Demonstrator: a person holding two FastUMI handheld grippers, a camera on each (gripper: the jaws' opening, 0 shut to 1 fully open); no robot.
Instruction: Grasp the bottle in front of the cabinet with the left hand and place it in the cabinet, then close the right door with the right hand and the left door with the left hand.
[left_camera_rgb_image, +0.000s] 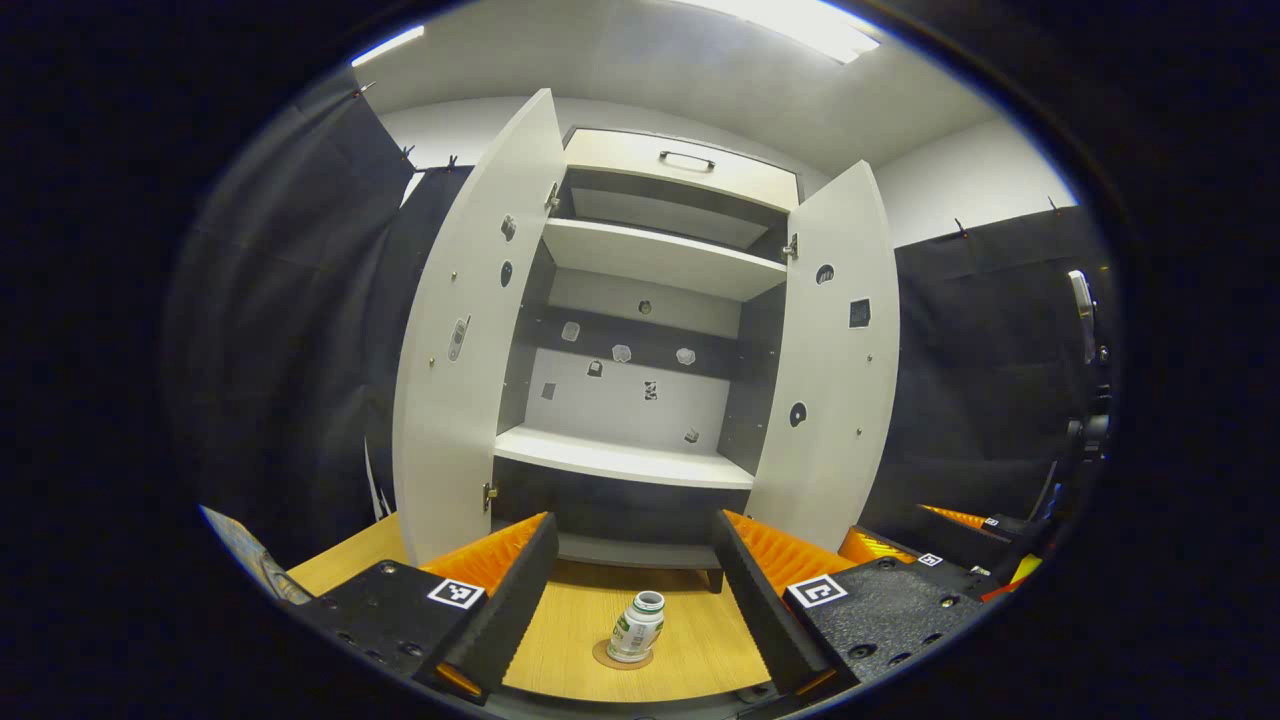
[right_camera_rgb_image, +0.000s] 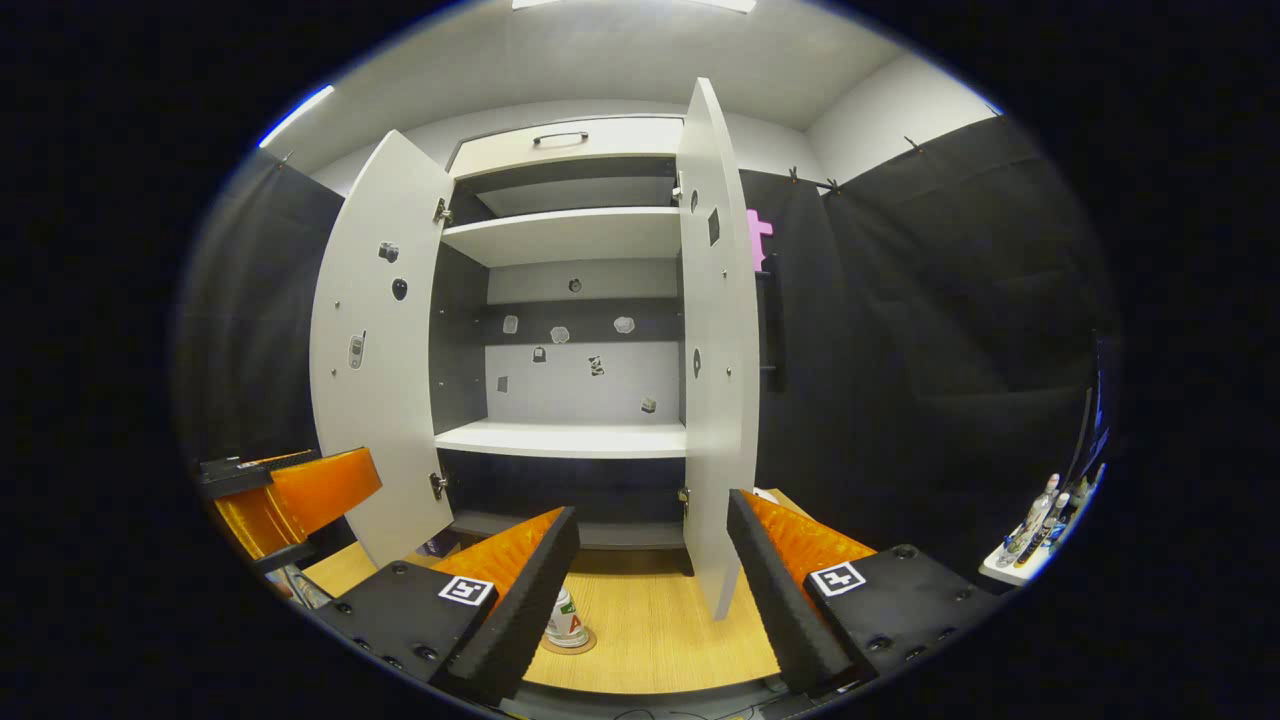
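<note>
Left claw: your left claw (left_camera_rgb_image: 632, 600) is spread wide, its two fingers (left_camera_rgb_image: 510, 600) standing well apart with nothing between them but bare wood and the bottle farther ahead.
Bottle: the small white bottle (left_camera_rgb_image: 637, 628) with a green label stands upright on a round mark on the table (left_camera_rgb_image: 700, 640), straight ahead of your left claw and between the lines of its fingers, touching neither. In the right gripper view the bottle (right_camera_rgb_image: 566, 620) sits just beside the left finger (right_camera_rgb_image: 520, 600) of your right claw, partly hidden behind it.
Right claw: your right claw (right_camera_rgb_image: 652, 600) is also spread wide and holds nothing.
Cabinet: the cabinet (left_camera_rgb_image: 640, 330) stands beyond the bottle, dead ahead of your left claw, both doors swung open.
Left door: the left door (left_camera_rgb_image: 470, 330) hangs open above and ahead of your left claw's left finger.
Right door: the right door (right_camera_rgb_image: 715, 340) is open and seen nearly edge-on, its lower corner just above the gap of your right claw, nearer its right finger; not touching.
Shelves: the lower shelf (left_camera_rgb_image: 625, 458) and the upper shelf (left_camera_rgb_image: 660, 258) are bare.
Other claw: from the left gripper view, your right claw (left_camera_rgb_image: 960, 545) shows low on the right side, well apart from the bottle.
</note>
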